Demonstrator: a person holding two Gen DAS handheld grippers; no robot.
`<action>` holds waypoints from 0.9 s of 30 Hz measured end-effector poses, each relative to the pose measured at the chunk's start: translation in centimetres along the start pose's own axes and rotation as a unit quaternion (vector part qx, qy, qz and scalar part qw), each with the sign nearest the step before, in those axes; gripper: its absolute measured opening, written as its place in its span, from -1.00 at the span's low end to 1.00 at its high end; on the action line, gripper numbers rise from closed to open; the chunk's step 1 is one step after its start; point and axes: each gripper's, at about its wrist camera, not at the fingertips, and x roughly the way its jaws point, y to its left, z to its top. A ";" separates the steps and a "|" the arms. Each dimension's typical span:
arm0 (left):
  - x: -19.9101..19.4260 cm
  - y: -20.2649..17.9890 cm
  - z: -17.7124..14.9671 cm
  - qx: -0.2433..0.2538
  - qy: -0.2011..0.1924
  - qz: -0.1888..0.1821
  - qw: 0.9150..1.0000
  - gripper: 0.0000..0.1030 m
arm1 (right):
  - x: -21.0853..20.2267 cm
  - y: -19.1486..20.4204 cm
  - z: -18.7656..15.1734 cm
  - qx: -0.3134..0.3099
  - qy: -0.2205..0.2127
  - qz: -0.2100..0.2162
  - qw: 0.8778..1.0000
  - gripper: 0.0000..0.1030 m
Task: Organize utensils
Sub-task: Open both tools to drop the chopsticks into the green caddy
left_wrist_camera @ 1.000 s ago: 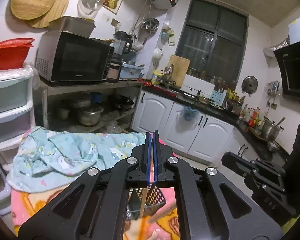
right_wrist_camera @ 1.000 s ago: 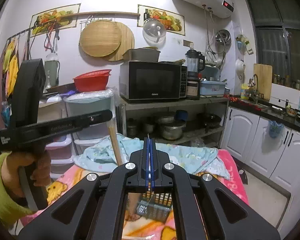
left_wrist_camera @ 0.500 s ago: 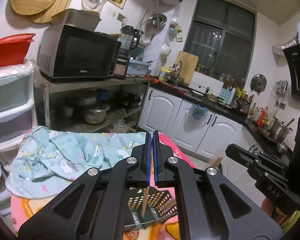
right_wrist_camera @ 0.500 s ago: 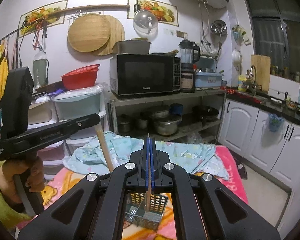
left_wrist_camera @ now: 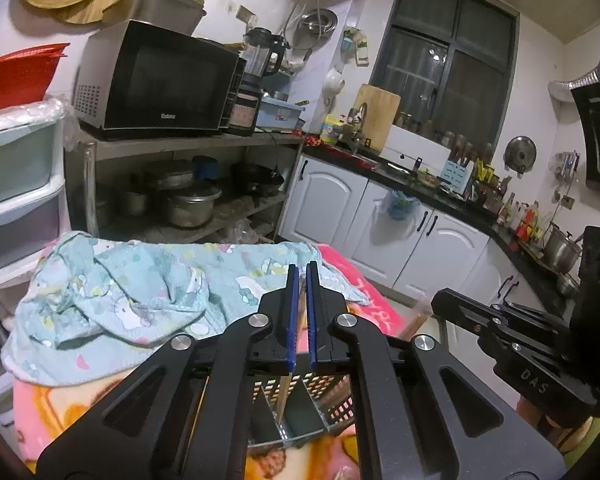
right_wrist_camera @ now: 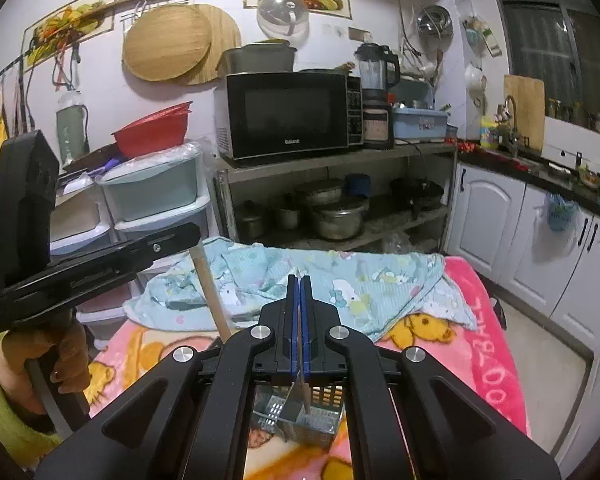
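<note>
Nearly delivered, by my reading: the left gripper (left_wrist_camera: 300,312) is clamped on a thin wooden chopstick (left_wrist_camera: 284,394) whose tip hangs just inside the perforated metal utensil caddy (left_wrist_camera: 332,404), and the right gripper (right_wrist_camera: 299,320) pinches a second wooden chopstick (right_wrist_camera: 304,390) over the same caddy (neither released yet). Beyond lie the pink cartoon blanket (right_wrist_camera: 480,344) and the crumpled blue patterned cloth (left_wrist_camera: 140,296).

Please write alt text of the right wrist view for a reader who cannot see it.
The right gripper is shut on a thin chopstick pointing down into a perforated metal utensil basket on a pink blanket. At left, the left gripper holds another chopstick.
</note>
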 end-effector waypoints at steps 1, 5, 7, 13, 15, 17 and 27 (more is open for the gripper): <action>0.0 0.1 -0.1 -0.001 0.002 0.001 1.000 -0.90 | 0.0 -0.1 -0.1 0.002 0.002 -0.002 1.000 -0.95; -0.3 0.2 -0.5 -0.001 0.006 0.005 1.000 -0.39 | -0.2 -0.5 -0.7 0.015 0.005 -0.011 1.000 -0.25; -0.6 0.3 -0.6 -0.002 0.005 0.009 1.000 -0.13 | -0.7 -0.7 -1.0 0.022 0.000 -0.019 1.000 -0.17; -2.7 1.2 -1.1 -0.014 -0.008 0.025 1.000 0.69 | -2.7 -0.6 -2.0 0.018 -0.018 -0.037 0.999 0.16; -3.4 1.4 -1.2 -0.020 -0.011 0.030 0.999 0.79 | -3.3 -0.6 -2.4 0.020 -0.023 -0.042 0.999 0.26; -3.9 1.7 -1.5 -0.025 -0.011 0.036 0.999 0.79 | -3.8 -0.7 -2.8 0.023 -0.023 -0.045 0.998 0.29; -6.8 2.4 -3.4 -0.032 -0.019 0.055 0.998 0.79 | -5.4 -0.4 -4.7 0.027 -0.020 -0.049 0.998 0.39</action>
